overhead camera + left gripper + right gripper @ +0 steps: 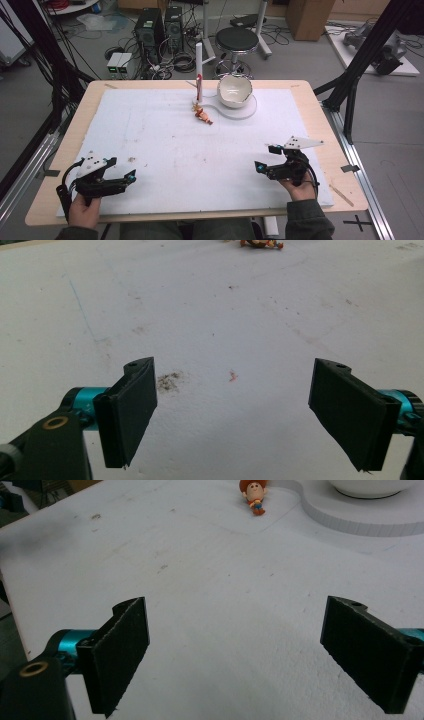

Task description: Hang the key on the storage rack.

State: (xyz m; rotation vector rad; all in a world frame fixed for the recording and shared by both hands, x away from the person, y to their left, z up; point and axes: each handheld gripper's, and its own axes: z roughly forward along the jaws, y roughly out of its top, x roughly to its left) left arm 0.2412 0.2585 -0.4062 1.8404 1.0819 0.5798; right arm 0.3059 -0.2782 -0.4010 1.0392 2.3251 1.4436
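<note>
A small toy figure with a brown hat lies on the white foam mat, near the back middle; it also shows as the toy figure and the toy figure. Behind it to the right a white bowl rests tilted on a round white stand. My left gripper is held open near the front left corner, jaws wide apart with nothing between them. At the front right, my right gripper is open too and holds nothing. Both are far from the toy.
A thin white post with a red band stands upright just behind the toy. The mat covers most of a wooden table. Small dirt specks mark the mat. Beyond the table are a stool and computer towers.
</note>
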